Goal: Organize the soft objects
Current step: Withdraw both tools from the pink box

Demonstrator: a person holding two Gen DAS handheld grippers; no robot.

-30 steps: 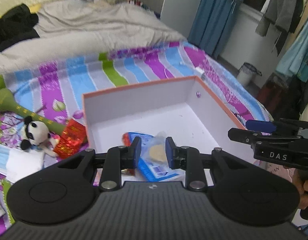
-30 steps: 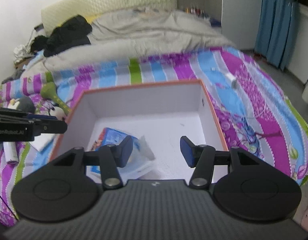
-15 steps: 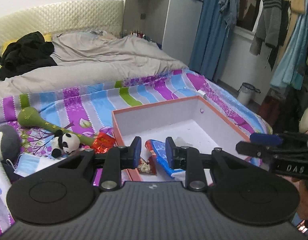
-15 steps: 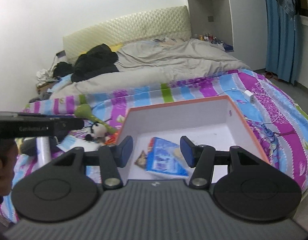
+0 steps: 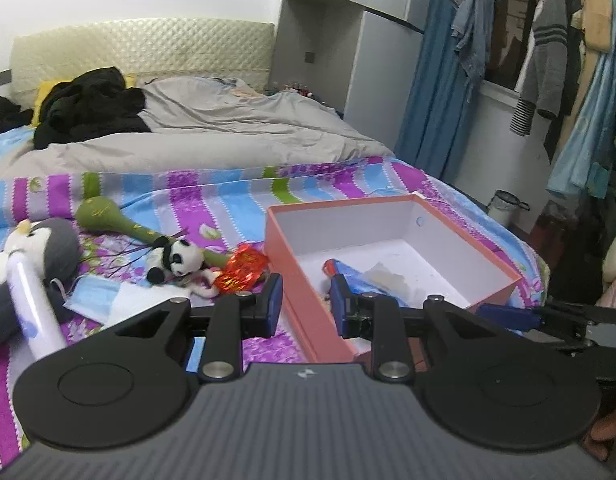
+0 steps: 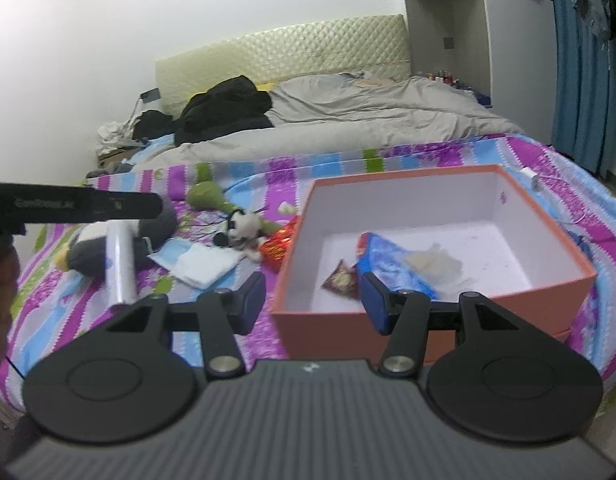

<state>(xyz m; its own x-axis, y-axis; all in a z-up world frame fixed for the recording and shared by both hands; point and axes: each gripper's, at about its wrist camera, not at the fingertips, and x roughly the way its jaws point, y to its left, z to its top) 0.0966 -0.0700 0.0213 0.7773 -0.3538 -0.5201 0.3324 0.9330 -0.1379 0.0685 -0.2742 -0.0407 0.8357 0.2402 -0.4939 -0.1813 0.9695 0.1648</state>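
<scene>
both grippers have pulled back from the box, the left gripper [image 5: 307, 300] and right gripper [image 6: 312, 300] with fingers apart and empty, the blue packet [image 6: 392, 264] left inside the orange box [image 6: 428, 312], so the panda toy [image 5: 176, 258] beyond looks next.

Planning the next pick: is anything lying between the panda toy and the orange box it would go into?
Yes. A shiny red packet lies on the bedspread between the panda toy and the near-left wall of the orange box. Lifting the panda over it should likely clear it.
</scene>
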